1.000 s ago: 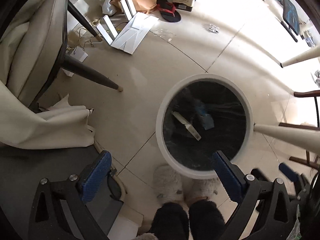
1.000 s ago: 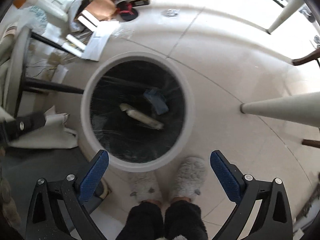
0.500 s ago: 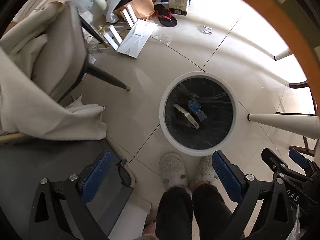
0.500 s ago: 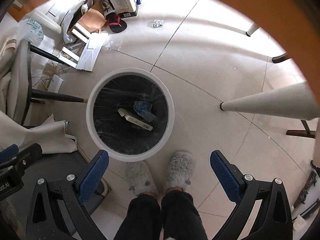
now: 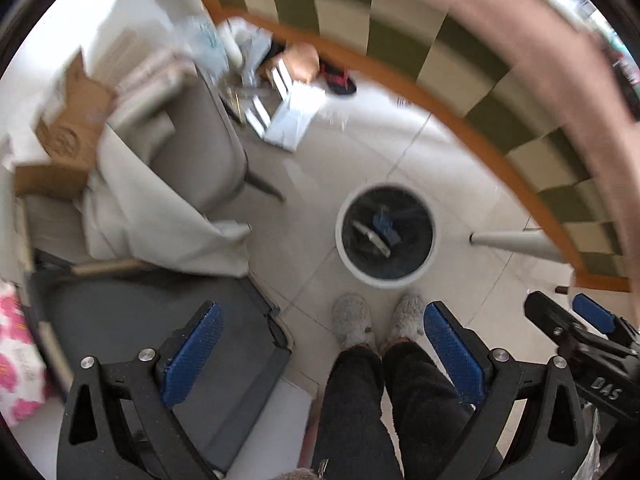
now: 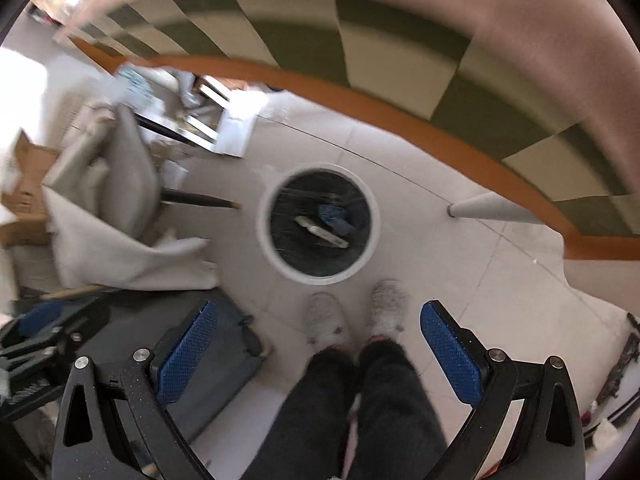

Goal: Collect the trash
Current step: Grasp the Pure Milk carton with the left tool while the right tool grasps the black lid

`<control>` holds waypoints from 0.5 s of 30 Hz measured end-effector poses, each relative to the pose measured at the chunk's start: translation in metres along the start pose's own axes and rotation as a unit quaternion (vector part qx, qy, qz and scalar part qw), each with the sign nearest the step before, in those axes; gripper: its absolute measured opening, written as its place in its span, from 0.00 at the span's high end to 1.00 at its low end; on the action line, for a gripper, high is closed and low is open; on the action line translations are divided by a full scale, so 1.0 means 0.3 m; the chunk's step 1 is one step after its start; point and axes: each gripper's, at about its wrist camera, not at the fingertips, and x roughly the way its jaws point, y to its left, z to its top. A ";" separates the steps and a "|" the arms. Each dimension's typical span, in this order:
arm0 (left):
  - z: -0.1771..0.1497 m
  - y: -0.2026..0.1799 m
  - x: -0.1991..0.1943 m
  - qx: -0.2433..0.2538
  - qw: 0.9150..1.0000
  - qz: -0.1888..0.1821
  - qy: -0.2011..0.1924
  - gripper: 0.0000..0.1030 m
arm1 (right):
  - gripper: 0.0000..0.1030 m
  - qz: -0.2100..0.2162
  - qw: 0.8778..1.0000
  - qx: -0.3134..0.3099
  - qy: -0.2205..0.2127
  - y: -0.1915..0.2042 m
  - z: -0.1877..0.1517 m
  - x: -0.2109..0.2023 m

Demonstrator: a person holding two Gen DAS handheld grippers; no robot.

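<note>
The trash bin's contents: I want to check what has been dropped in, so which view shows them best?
The right wrist view: the trash bin sits nearer the centre, with a pale flat piece and a blue scrap clear on the dark liner. The left wrist view shows the same bin, smaller and further off-centre.

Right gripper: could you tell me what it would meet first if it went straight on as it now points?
Most likely the white bin, which lies just ahead of the open, empty right gripper with nothing in between. Depth is unclear, so it might reach the floor beside it.

Left claw (image 5: 318, 344), spread empty, hangs high above the bin (image 5: 428, 258) holding seemingly two scraps.
</note>
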 end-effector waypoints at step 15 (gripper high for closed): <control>0.717 -0.351 -0.295 -0.041 0.995 -0.078 -0.040 0.00 | 0.01 -0.083 0.976 0.145 -0.139 -0.377 0.700 -0.537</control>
